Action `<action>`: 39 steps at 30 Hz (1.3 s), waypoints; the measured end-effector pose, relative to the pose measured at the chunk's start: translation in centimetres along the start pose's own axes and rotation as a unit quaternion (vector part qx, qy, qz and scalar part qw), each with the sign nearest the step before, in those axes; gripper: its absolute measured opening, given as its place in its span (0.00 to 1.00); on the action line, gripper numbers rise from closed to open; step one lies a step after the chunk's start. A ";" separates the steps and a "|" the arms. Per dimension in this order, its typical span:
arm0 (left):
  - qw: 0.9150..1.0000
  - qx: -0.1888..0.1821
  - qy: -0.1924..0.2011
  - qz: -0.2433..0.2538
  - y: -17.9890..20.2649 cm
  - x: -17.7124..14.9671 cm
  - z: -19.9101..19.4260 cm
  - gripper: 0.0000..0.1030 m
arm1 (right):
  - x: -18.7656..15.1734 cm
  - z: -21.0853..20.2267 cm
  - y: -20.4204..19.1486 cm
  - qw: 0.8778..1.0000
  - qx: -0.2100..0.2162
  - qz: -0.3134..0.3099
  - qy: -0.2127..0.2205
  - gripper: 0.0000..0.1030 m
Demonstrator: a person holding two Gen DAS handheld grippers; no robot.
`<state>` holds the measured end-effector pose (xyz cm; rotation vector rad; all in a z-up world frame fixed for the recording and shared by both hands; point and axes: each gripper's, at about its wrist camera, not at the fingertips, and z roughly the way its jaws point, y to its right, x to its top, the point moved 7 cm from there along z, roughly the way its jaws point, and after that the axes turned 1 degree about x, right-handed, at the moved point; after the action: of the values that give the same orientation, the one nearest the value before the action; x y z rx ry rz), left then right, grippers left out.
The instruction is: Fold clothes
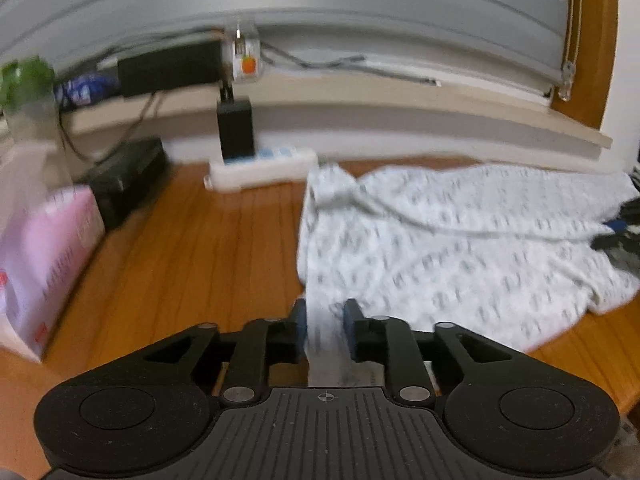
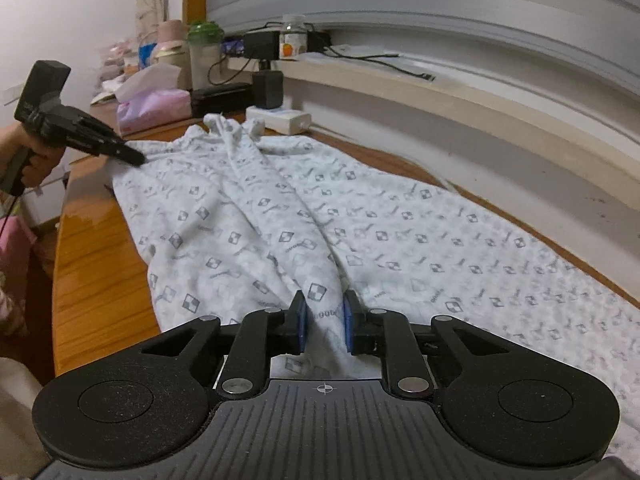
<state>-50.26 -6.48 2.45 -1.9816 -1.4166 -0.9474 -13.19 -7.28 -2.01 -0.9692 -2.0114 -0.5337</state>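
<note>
A white patterned garment (image 2: 320, 216) lies spread along the wooden surface (image 2: 96, 264), each claw, left (image 1: 326, 330) and right (image 2: 325, 322), narrowed onto a pinch of its edge cloth, seemingly to hold it taut for folding.

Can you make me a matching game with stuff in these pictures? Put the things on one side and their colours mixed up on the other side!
Things:
1. garment
2. tissue pack
3. bottle lid
4. table

Colours:
A. green
B. orange-brown wood
C. white with small grey squares
D. pink

Right pairs: 1-C, 2-D, 3-A, 4-B.

Bonus: the left tongs and the right tongs each have a fold of the garment between their blue pads.
</note>
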 end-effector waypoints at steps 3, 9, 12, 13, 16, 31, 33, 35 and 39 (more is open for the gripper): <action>0.999 0.021 0.015 0.038 0.7 2.1 0.6 0.38 | -0.2 -1.1 0.6 1.000 -0.021 -0.001 0.004 0.20; 0.988 0.029 0.022 0.147 5.0 4.2 3.0 0.54 | -1.8 -2.9 1.3 0.999 -0.050 -0.006 -0.008 0.20; 0.972 0.049 0.017 0.228 7.6 4.0 4.5 0.60 | -2.8 -4.0 1.4 0.998 -0.067 -0.012 -0.013 0.21; 0.966 0.055 0.015 0.253 8.4 3.8 5.0 0.60 | -3.2 -4.4 1.5 0.997 -0.073 -0.014 -0.014 0.22; 0.960 0.051 0.007 0.275 9.1 3.6 6.2 0.60 | -4.2 -5.3 1.9 0.995 -0.093 -0.021 -0.019 0.22; 0.928 0.056 0.043 0.366 12.0 4.2 9.4 0.54 | -5.0 -7.0 3.2 0.993 -0.117 0.007 0.015 0.08; 0.932 0.052 0.040 0.358 11.8 4.3 9.5 0.48 | -5.3 -7.4 3.0 0.994 -0.109 0.012 0.017 0.22; 0.935 0.048 0.037 0.350 11.7 4.3 9.7 0.32 | -5.5 -8.0 2.6 0.994 -0.102 0.017 0.019 0.32; 0.942 0.040 0.032 0.333 11.6 4.5 9.9 0.15 | -6.3 -8.9 1.8 0.995 -0.099 0.013 0.012 0.36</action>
<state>-36.00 -0.09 -0.35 -2.1220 -0.6418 -0.6184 -5.11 -14.76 -2.01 -1.1015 -1.9481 -0.7372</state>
